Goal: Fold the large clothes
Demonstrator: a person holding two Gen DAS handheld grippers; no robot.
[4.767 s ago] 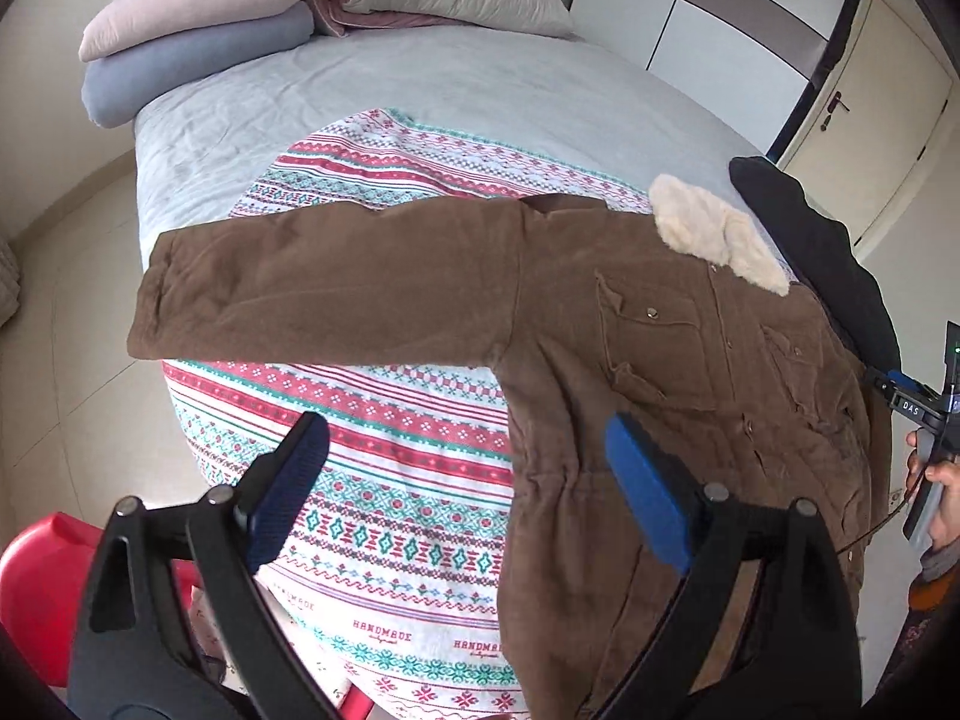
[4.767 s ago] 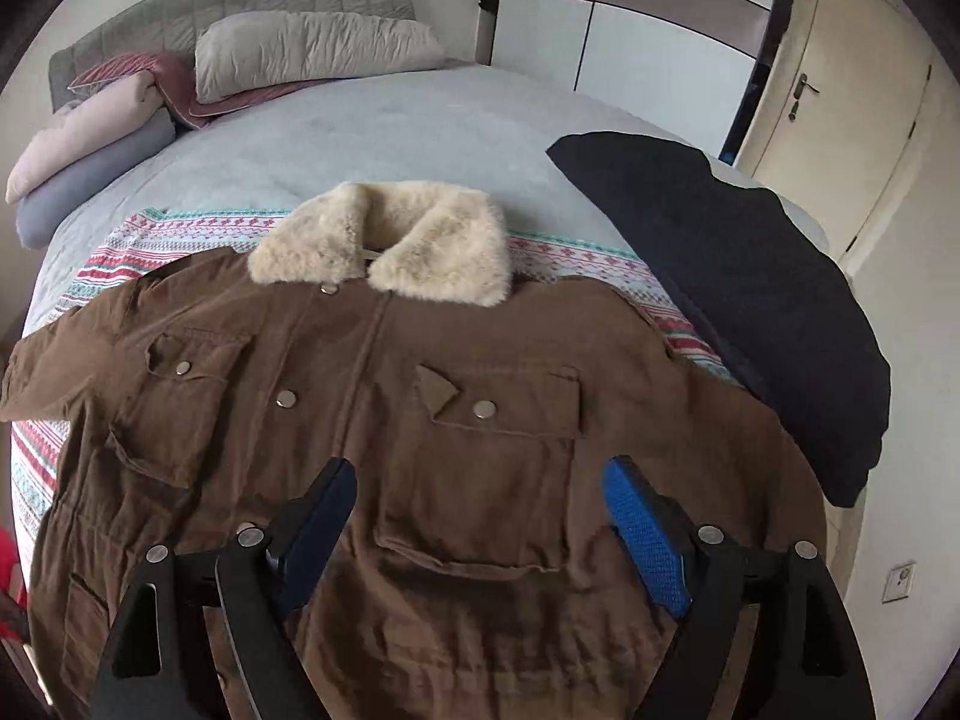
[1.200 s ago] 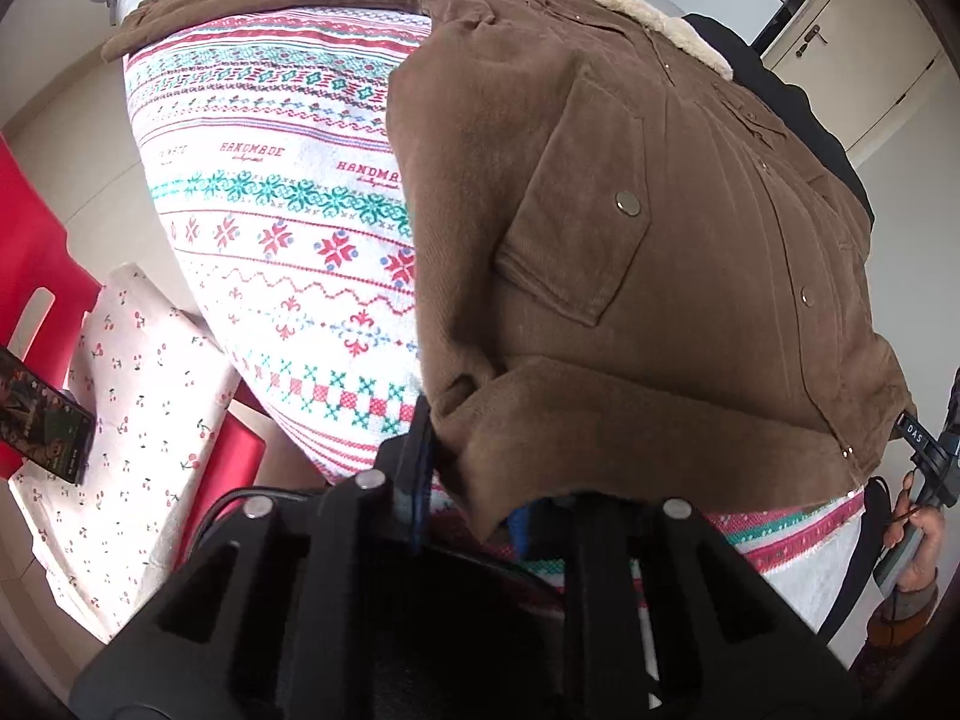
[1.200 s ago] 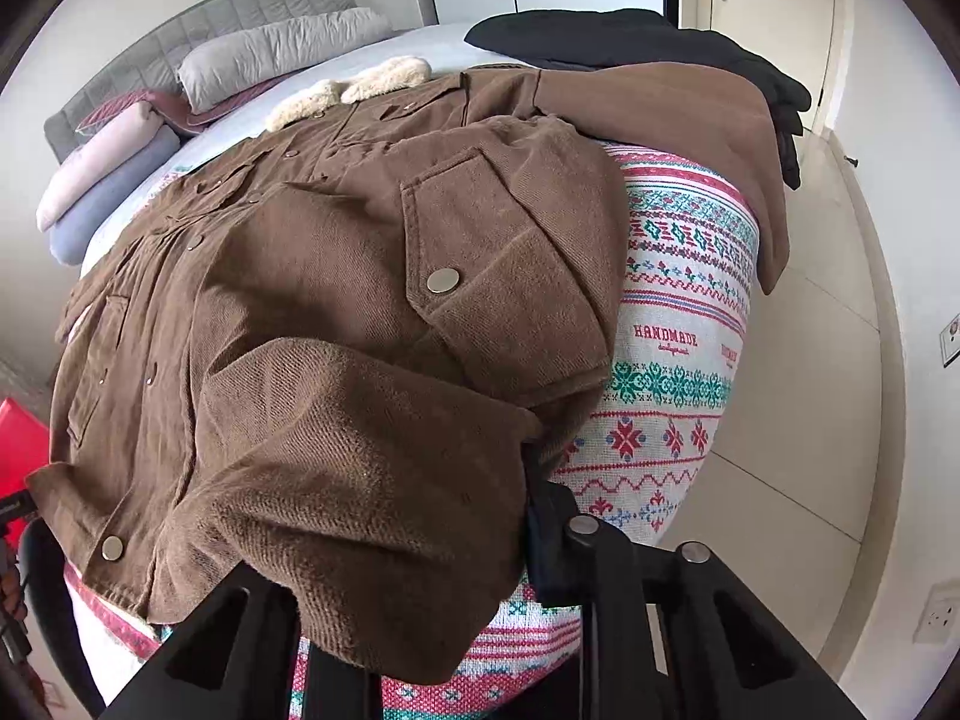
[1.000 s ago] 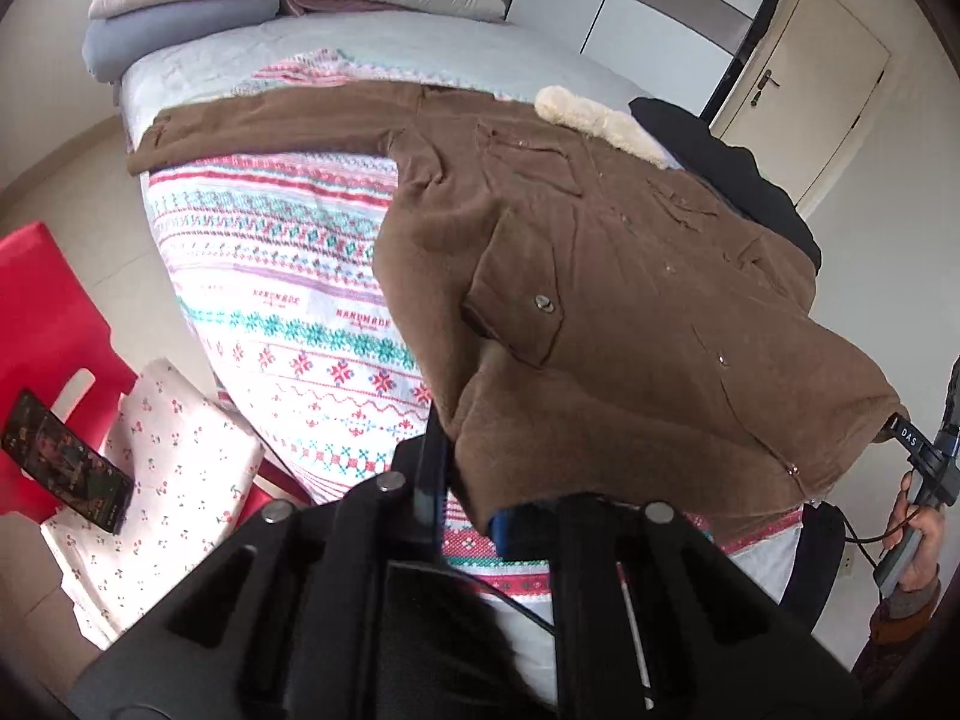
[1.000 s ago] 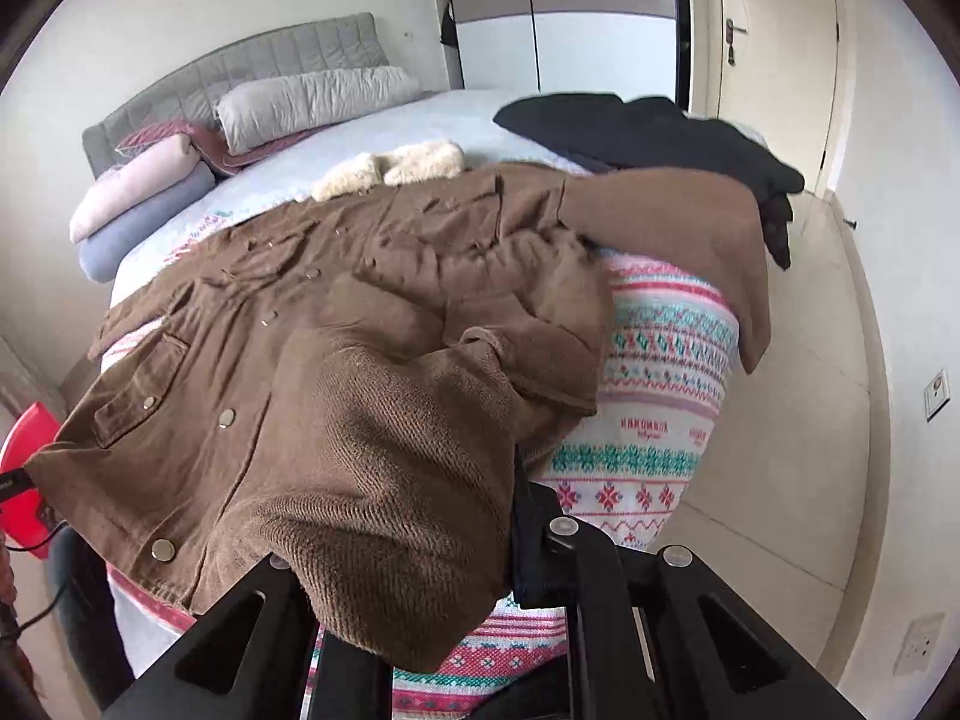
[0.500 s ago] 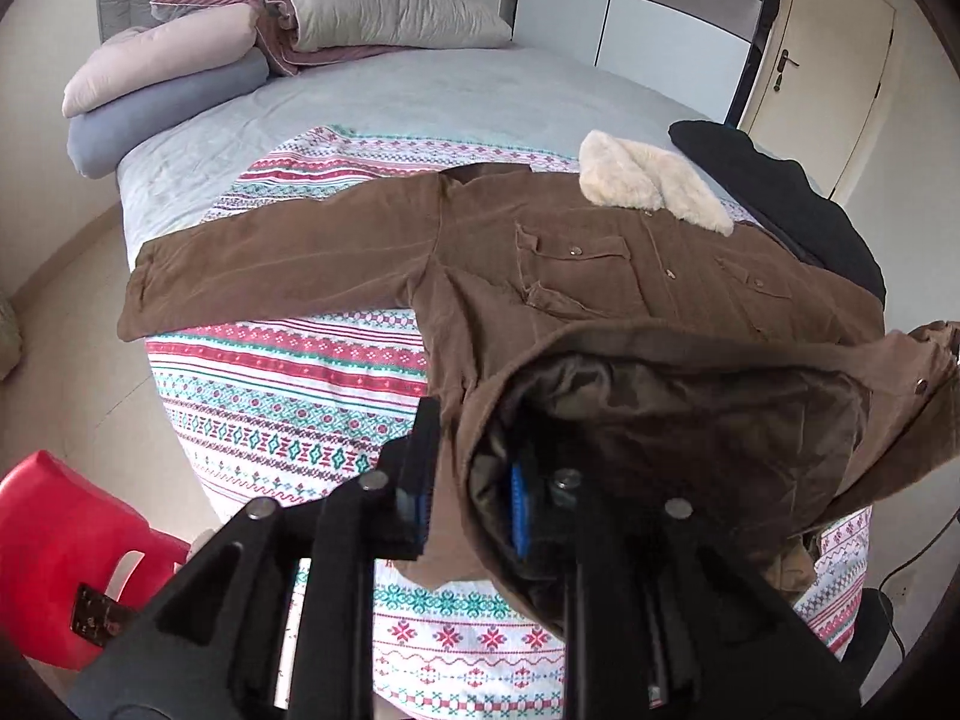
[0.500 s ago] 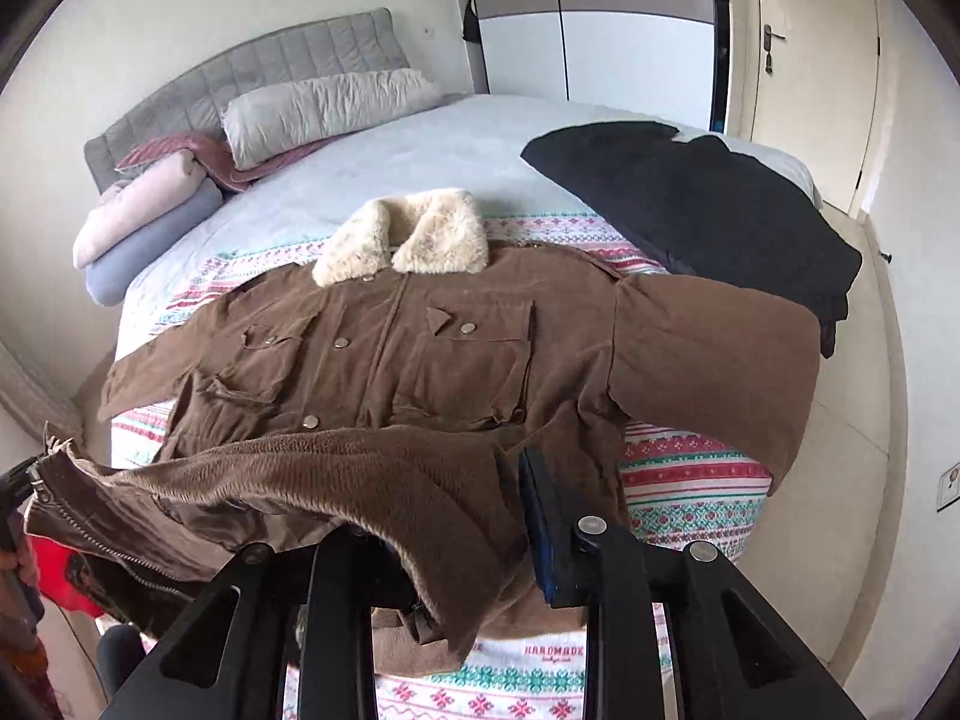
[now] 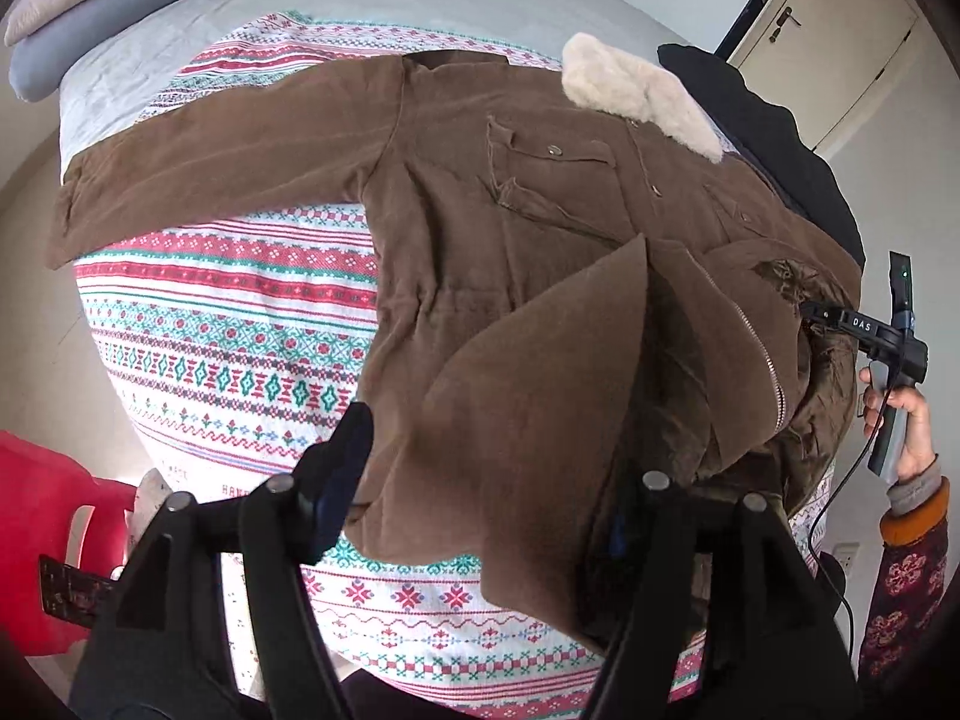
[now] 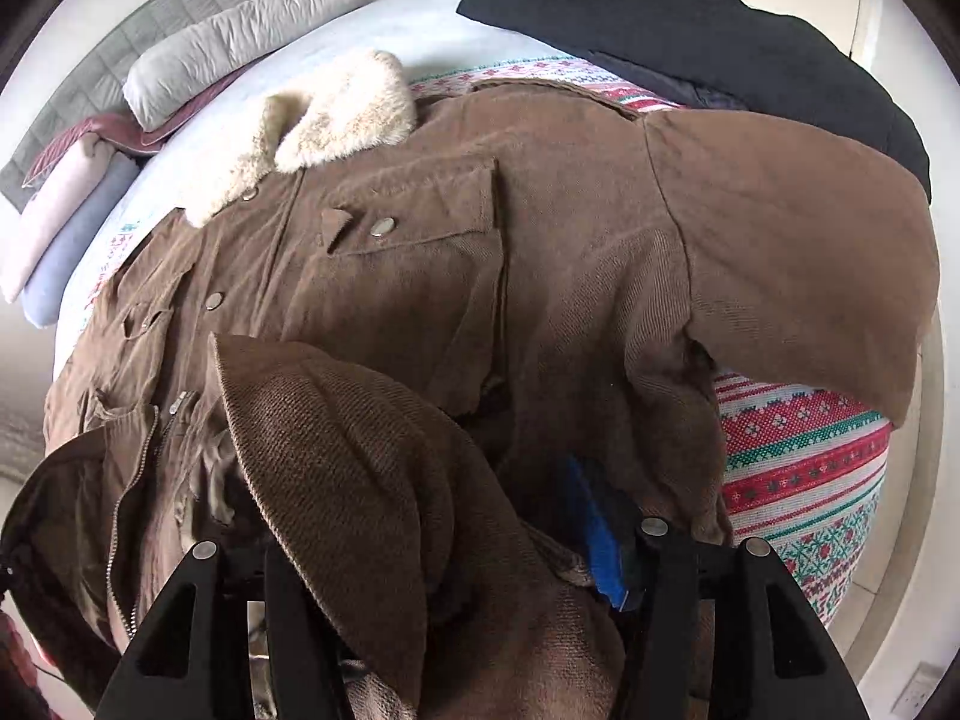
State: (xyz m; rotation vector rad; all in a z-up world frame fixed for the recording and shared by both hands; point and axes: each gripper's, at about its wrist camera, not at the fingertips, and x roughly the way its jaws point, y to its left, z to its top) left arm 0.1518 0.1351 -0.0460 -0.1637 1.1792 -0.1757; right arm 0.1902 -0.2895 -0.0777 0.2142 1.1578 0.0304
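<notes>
A brown corduroy jacket (image 9: 510, 228) with a cream fur collar (image 9: 636, 96) lies face up on a patterned blanket (image 9: 228, 324). Its hem (image 9: 540, 372) is folded up over the body. My left gripper (image 9: 480, 492) hangs over the hem's left corner with its jaws opening. One finger (image 9: 342, 468) stands clear of the cloth, which drapes over the other. In the right wrist view my right gripper (image 10: 450, 528) is over the hem (image 10: 360, 450) of the jacket (image 10: 540, 276), jaws opening. Cloth lies loose between them and the blue pad (image 10: 594, 528) is bare.
A black garment (image 10: 690, 30) lies on the bed beyond the jacket's right sleeve. Pillows and folded bedding (image 10: 228, 54) are stacked at the headboard. A red chair (image 9: 42, 516) stands at the left by the bed's foot. A person's hand (image 9: 906, 414) grips the right gripper's handle.
Both grippers were shut on the lifted hem. It now rests folded on the jacket's body, both pairs of jaws have spread apart, and both cameras have come closer to the jacket.
</notes>
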